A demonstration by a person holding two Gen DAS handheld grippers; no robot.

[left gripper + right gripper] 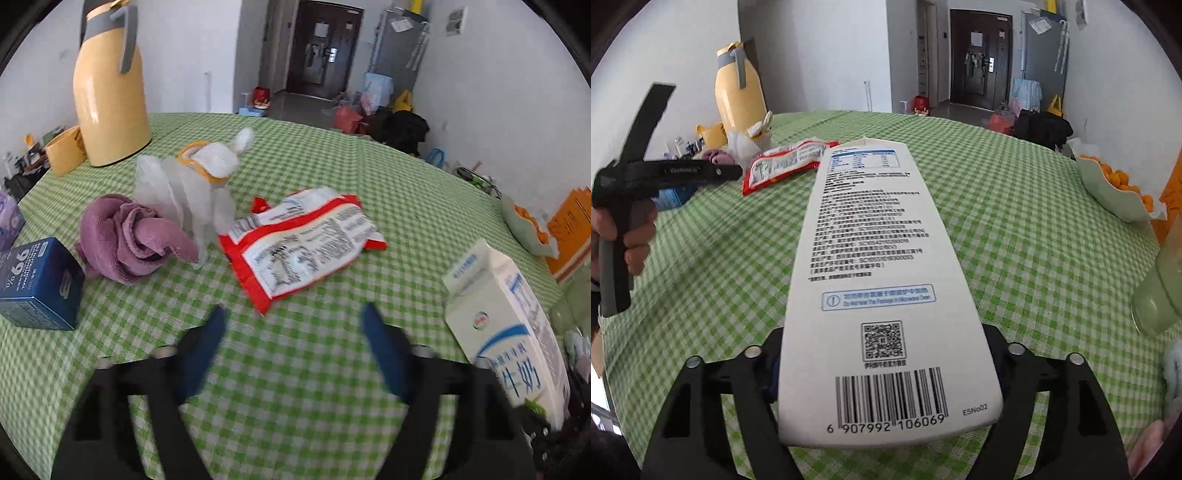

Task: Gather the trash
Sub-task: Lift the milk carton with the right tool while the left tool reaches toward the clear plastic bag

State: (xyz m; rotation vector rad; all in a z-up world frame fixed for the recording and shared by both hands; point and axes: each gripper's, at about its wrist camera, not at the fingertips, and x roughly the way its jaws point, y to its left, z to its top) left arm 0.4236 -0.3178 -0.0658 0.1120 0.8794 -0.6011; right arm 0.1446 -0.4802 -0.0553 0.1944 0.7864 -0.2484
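Note:
A red and white snack wrapper [301, 242] lies flat on the green checked tablecloth [295, 369], just ahead of my left gripper [293, 325], which is open and empty above the cloth. Behind the wrapper lie crumpled clear plastic and white tissue [195, 184]. My right gripper [886, 369] is shut on a white milk carton [875, 277] and holds it lengthwise above the table. The carton also shows at the right of the left wrist view [506, 325]. The wrapper shows far left in the right wrist view [786, 164].
A yellow thermos [110, 92] and yellow cup [66, 149] stand at the back left. A purple cloth [129, 240] and blue box [38, 284] lie at left. A green bowl of oranges [1115, 184] and a green bottle [1160, 295] are at right.

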